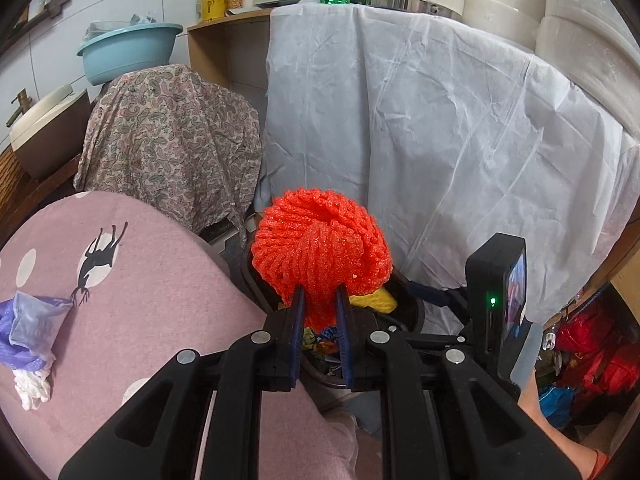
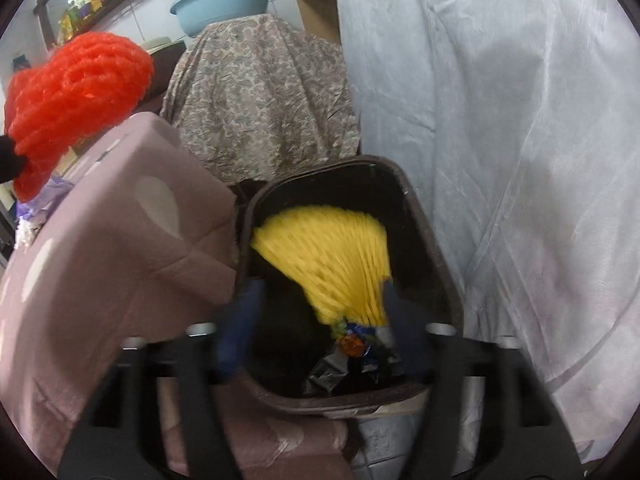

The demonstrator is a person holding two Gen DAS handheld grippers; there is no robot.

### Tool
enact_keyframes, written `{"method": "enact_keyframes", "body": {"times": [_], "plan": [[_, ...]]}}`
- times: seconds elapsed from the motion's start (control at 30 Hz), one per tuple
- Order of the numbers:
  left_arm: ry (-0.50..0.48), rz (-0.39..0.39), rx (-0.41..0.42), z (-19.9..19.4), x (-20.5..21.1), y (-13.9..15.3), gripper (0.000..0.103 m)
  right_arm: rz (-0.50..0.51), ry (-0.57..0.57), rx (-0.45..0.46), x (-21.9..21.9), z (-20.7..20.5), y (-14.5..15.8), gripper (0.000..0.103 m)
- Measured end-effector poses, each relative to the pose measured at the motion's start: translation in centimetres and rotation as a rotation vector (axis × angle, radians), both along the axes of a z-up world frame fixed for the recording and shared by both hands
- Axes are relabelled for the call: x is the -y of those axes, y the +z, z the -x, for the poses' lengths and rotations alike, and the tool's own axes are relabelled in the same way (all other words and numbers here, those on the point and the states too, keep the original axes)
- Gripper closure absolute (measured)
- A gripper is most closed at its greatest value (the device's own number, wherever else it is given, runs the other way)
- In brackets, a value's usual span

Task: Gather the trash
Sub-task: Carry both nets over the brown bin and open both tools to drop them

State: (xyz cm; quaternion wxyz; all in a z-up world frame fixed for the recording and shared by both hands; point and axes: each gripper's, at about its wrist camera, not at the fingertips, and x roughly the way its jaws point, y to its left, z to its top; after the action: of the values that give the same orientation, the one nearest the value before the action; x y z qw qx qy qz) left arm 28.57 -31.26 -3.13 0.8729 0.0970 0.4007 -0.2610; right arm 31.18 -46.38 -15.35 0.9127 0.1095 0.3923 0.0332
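The left gripper squeezes a red foam net. The right gripper is wide apart over the dark bin, holding nothing. Inside lie a blurry yellow net and wrappers.

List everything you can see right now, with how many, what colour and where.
Red foam net: one, red, pinched in the left tongs.
Yellow foam net: one, yellow, inside the bin.
Bin: one, dark brown, beside the pink cloth, wrappers at its bottom.
Wrappers: several, mixed colours, bin bottom.
Pink cloth: one, pink with white dots, left of the bin.
Purple bag: one, purple, on the pink cloth.
Basin: one, light blue, on a paisley cover.
White sheet: one, white, behind the bin.
Left tongs: black, shut on the red net.
Right tongs: black, open above the bin.
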Motion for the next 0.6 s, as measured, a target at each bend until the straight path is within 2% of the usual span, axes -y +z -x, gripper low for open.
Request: {"method": "enact_keyframes", "body": {"times": [0.13, 0.3, 0.6], "plan": [[-0.008, -0.022, -0.009, -0.5, 1.0, -0.8, 0.087, -0.016, -0.009, 0.000, 0.2, 0.6, -0.2, 0.032], [-0.018, -0.051, -0.027, -1.4, 2.4, -1.6, 0.087, 0.027, -0.024, 0.030, 0.1, 3.0, 0.4, 0.028], [-0.008, -0.105, -0.147, -4.8, 5.8, -4.5, 0.087, -0.042, -0.069, 0.071, 0.9, 7.8, 1.0, 0.025]]}}
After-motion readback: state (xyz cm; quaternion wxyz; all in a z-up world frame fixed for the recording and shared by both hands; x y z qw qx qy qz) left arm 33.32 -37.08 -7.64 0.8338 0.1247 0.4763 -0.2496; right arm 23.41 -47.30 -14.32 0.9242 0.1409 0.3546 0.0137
